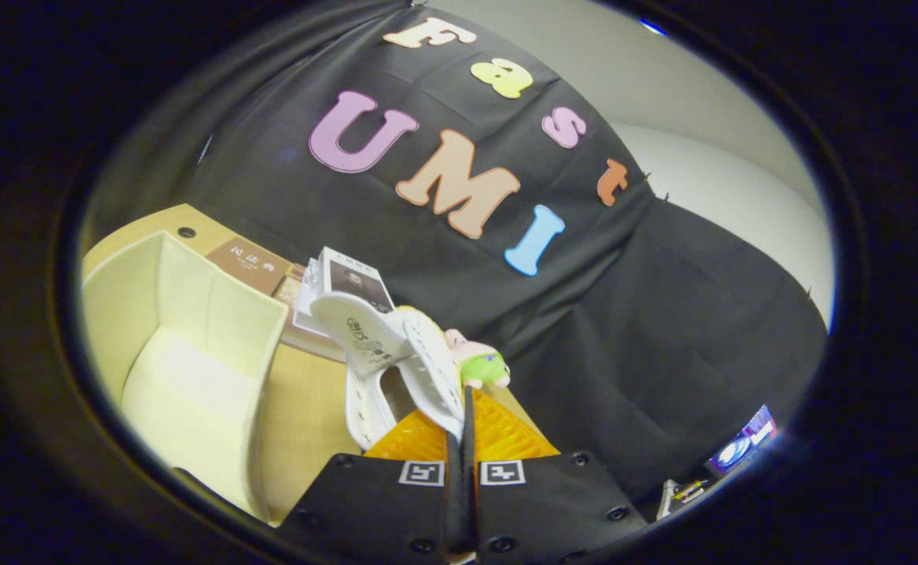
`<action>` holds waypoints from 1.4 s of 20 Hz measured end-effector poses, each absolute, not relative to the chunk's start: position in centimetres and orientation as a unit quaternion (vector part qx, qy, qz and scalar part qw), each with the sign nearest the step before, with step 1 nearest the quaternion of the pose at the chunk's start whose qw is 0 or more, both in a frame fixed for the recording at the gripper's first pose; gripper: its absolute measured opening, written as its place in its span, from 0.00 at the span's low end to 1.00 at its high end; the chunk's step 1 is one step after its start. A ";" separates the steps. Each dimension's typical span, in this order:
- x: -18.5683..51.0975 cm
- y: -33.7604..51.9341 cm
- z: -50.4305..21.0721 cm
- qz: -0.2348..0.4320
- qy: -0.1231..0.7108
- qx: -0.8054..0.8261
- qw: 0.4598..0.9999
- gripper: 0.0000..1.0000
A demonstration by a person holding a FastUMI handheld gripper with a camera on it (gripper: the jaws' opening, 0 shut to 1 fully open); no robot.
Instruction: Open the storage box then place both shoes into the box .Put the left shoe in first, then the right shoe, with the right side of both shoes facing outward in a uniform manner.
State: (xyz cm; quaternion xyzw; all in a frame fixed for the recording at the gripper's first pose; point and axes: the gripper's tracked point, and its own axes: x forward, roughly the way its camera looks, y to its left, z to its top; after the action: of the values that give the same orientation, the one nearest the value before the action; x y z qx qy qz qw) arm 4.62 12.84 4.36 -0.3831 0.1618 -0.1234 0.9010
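The gripper [461, 428] is tilted up, fingers clamped tight on the collar of a white shoe [396, 353], lifted at centre frame, tongue flopped open. The storage box [192, 337] is seen open at lower left on the wooden table [310, 416].

Nothing reads clearly: the brown book [249, 265] carries pale characters and the white shoe's [396, 353] tongue small print, both too blurred.

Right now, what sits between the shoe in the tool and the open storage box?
In the gripper view, only bare wooden tabletop separates the white shoe, pinched in the shut tool, from the open storage box.
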 end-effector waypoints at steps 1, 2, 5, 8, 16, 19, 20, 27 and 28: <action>4.4 14.5 4.9 -0.114 0.158 -0.382 0.904 0.03; 4.3 16.1 5.2 -0.102 0.157 -0.378 0.907 0.03; 3.6 21.3 4.3 -0.050 0.172 -0.354 0.918 0.03; 3.1 25.0 1.8 -0.028 0.213 -0.314 0.925 0.03; 2.9 30.1 -7.0 0.035 0.333 -0.243 0.910 0.04; 2.2 30.7 -9.6 0.078 0.375 -0.220 0.897 0.09; 1.5 30.9 -9.9 0.085 0.389 -0.219 0.891 0.11; 1.0 32.2 -5.5 0.130 0.365 -0.160 0.908 0.81; 0.9 30.8 -4.4 0.121 0.359 -0.164 0.911 0.93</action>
State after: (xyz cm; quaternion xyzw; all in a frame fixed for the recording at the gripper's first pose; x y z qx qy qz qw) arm 0.90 30.79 -4.42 -0.1640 0.3591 0.1208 0.9108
